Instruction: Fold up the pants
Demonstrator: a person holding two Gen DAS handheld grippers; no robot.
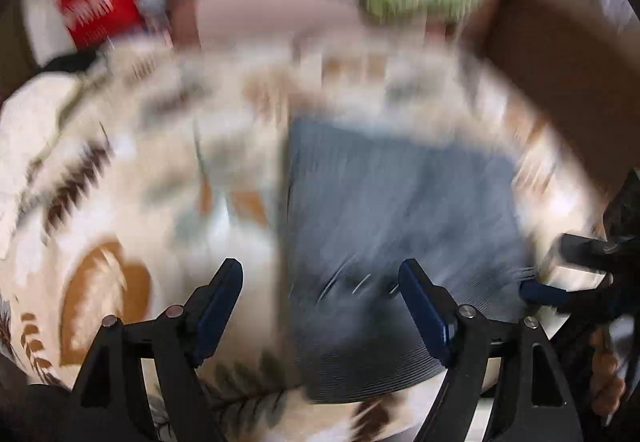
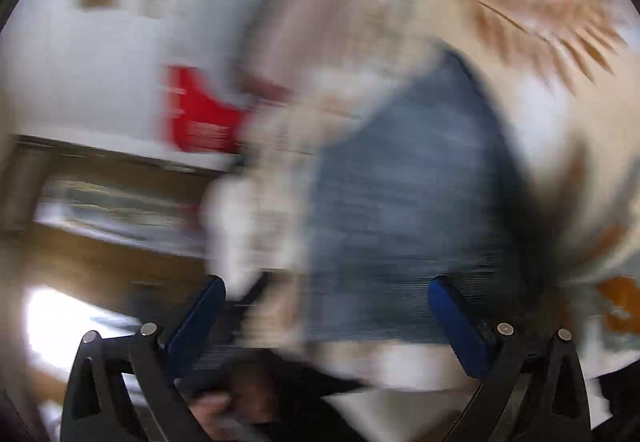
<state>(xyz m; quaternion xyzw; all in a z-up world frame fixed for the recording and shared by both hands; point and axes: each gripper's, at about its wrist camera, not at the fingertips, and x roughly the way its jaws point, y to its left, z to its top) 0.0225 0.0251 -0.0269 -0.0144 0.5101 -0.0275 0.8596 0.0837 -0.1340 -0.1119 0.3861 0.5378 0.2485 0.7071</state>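
Hovering with jaws wide and nothing between them, the left gripper (image 1: 320, 306) hangs over the blue-grey ribbed pants (image 1: 400, 226), which lie as a compact folded rectangle on the cream leaf-patterned bedspread (image 1: 120, 170), from centre towards five o'clock; the fold looks finished, hence the empty jaws; the right gripper (image 2: 326, 322) also stands wide and empty, pants (image 2: 400, 202) just beyond; only the left view shows the other tool at four o'clock; only the right shows wooden furniture (image 2: 100, 250) at eight o'clock.

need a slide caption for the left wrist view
Motion-blurred left wrist view: open left gripper above folded blue-grey pants on a leaf-patterned bedspread.
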